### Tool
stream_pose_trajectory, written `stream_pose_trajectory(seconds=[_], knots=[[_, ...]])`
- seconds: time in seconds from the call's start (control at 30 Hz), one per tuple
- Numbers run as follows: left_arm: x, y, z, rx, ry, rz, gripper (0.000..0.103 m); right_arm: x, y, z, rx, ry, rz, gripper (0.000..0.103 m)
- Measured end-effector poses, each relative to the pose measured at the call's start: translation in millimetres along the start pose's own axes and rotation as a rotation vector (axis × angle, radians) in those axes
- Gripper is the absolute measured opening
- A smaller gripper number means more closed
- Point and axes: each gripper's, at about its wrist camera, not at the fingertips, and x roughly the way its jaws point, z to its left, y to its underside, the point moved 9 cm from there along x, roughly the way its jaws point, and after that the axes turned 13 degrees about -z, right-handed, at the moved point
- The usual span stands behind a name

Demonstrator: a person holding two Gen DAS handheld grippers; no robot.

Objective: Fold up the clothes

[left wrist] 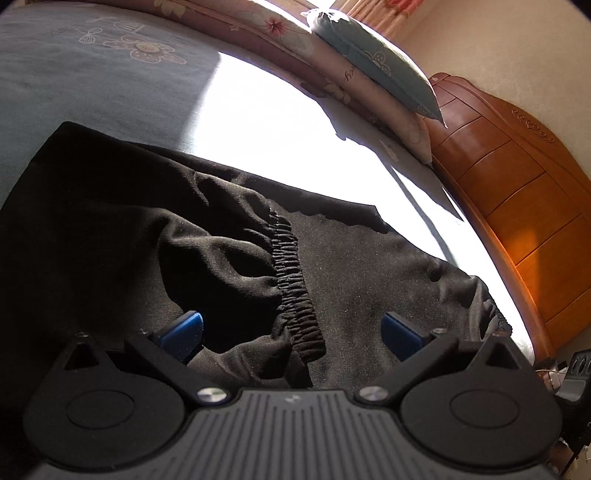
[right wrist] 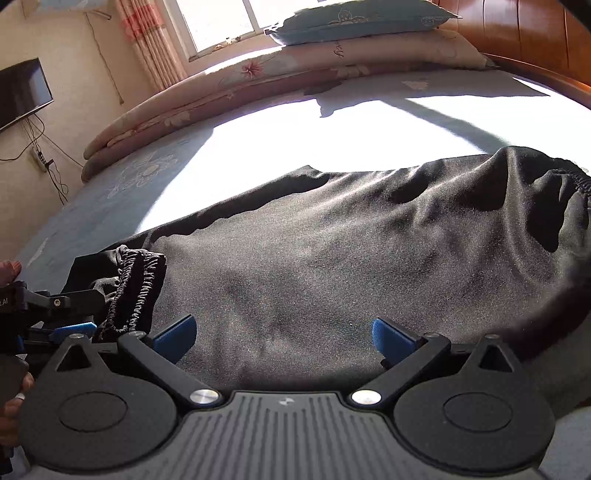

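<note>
The bed [right wrist: 258,147] carried a pale blue sheet with flower prints, half of it washed out by hard sunlight. Across its near part lay the black trousers [right wrist: 332,258], a dark, slightly fuzzy fabric, spread long and rumpled, one end humped up in folds toward the wooden headboard [left wrist: 517,206]. Their gathered elastic waistband [left wrist: 295,280] ran as a ribbed strip over the cloth in the left wrist view, with a loose flap of fabric bunched beside it. Behind, a folded floral quilt [right wrist: 221,92] and a blue pillow [right wrist: 354,18] were stacked along the far edge of the bed.

The left gripper [left wrist: 291,332] hung just over the waistband with its blue fingers [left wrist: 184,326] spread wide, clasping nothing; the band's end lay between them. The right gripper [right wrist: 282,336] was likewise spread wide above the flat middle of the trousers, empty, and I could not tell whether its pads [right wrist: 388,338] touched the cloth.
</note>
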Motion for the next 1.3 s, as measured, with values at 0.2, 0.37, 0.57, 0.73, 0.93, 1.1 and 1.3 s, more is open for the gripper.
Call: stream_pose_trajectory(seconds=[0.2,0.37,0.57,0.73,0.93,1.1,1.3], knots=[[-5,1,-8,0.008,0.023,-0.008,0.102,-17,-28,-42,0.196,-0.042,-0.119,0.103],[-5,4,-31,0.115,0.036,-0.011,0.102,-26,-32,-69,0.270,-0.036,-0.156,0.103],[-4,11,-63,0.231,0.077,-0.002,0.102,-46,-45,-130,0.440,0.022,-0.244,0.103],[0,21,-75,0.252,0.103,0.026,0.102,-58,-51,-189,0.691,0.033,-0.312,0.103],[4,32,-86,0.267,0.124,0.056,0.102,-47,-87,-201,0.734,-0.034,-0.389,0.103],[7,37,-84,0.256,0.108,0.075,0.102,6,-102,-193,0.686,-0.032,-0.310,0.103],[15,38,-82,0.263,0.092,0.100,0.102,-7,-76,-189,0.628,0.128,-0.386,0.103]])
